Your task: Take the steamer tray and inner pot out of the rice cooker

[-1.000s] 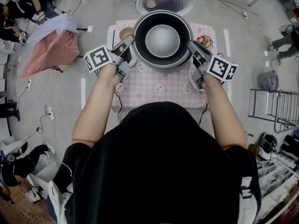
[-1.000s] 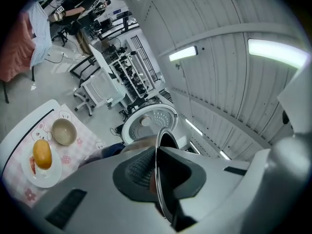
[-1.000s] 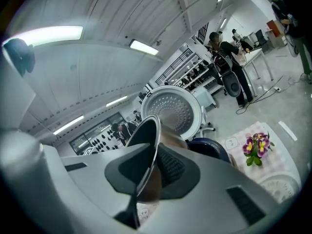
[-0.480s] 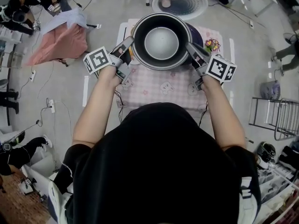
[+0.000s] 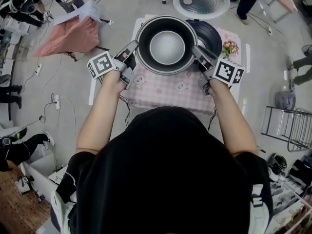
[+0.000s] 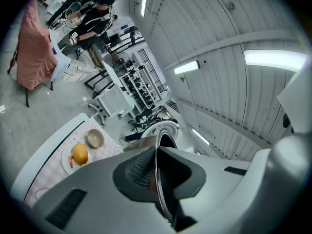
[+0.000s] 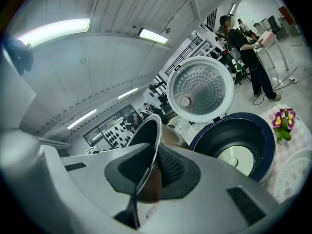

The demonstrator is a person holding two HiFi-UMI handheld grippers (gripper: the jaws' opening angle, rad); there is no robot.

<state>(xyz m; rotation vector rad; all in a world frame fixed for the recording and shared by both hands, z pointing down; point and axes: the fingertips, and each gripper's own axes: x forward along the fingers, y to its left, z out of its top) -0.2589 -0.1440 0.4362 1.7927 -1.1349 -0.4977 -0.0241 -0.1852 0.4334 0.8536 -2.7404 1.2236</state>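
1. I am reading no lettering anywhere; the only print is the black-and-white square markers on the cube of each gripper.
2. I am holding the inner pot (image 5: 167, 45) up over the far part of the table (image 5: 165, 89), which is wearing a pink checked cloth.
3. The left gripper (image 5: 132, 47) is pinching the pot's left rim, with the thin metal edge (image 6: 157, 179) sitting between nearly closed pads.
4. The right gripper (image 5: 197, 50) is clamping the right rim (image 7: 148, 150) the same way, its jaws only slightly parted by the metal.
5. The rice cooker (image 5: 212, 33) is standing just right of the pot with its lid (image 5: 201, 0) tipped open at the far side, and its dark blue well (image 7: 236, 145) is showing a bare heating plate.
6. A second ago the pot was covering the cooker. Now it is sitting further left, leaving the cooker's right half exposed.
7. A white perforated disc (image 7: 297, 174), possibly the steamer tray, is lying on the cloth near the flowers (image 7: 284, 121).
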